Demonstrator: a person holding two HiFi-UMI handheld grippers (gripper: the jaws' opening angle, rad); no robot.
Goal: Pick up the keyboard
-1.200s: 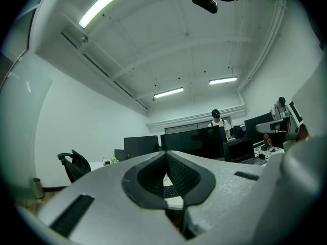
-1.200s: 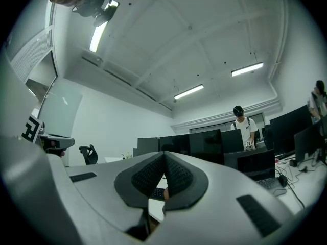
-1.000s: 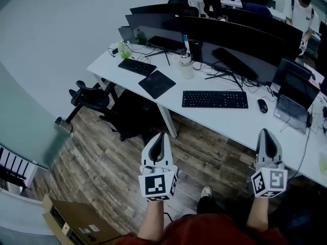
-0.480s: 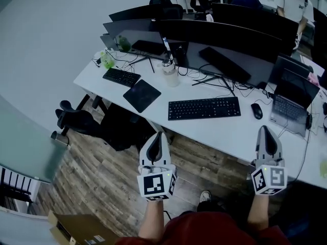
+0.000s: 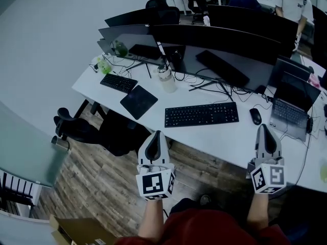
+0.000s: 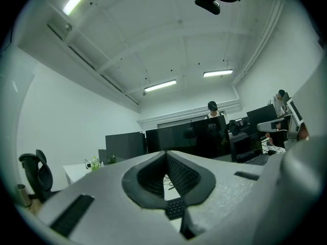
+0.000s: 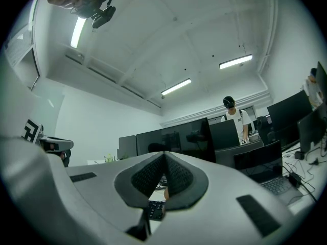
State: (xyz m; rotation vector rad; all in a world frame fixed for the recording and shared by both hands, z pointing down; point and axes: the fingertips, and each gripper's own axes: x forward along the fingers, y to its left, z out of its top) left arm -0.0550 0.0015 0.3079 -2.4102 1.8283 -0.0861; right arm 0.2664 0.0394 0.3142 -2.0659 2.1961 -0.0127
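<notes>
A black keyboard [image 5: 202, 114] lies on the white desk [image 5: 230, 137] in the head view, ahead of both grippers. My left gripper [image 5: 156, 135] is shut and empty, held over the floor just short of the desk's near edge. My right gripper [image 5: 265, 129] is shut and empty too, its tip over the desk edge to the right of the keyboard. Both point level toward the desk. A slice of the keyboard [image 6: 176, 207] shows below the shut jaws in the left gripper view, and likewise the keyboard [image 7: 155, 210] in the right gripper view.
On the desk stand a mouse [image 5: 255, 116], a laptop [image 5: 291, 102], curved monitors [image 5: 214, 42], a bottle [image 5: 165, 78], a dark pad [image 5: 138, 101] and a second keyboard [image 5: 118, 83]. An office chair [image 5: 82, 128] is at the left. A person [image 5: 293, 1] stands at the far right. A cardboard box [image 5: 82, 231] lies on the floor.
Both grippers have come closer to the desk, which has slid down and leftward in the head view. The jaws stayed shut.
</notes>
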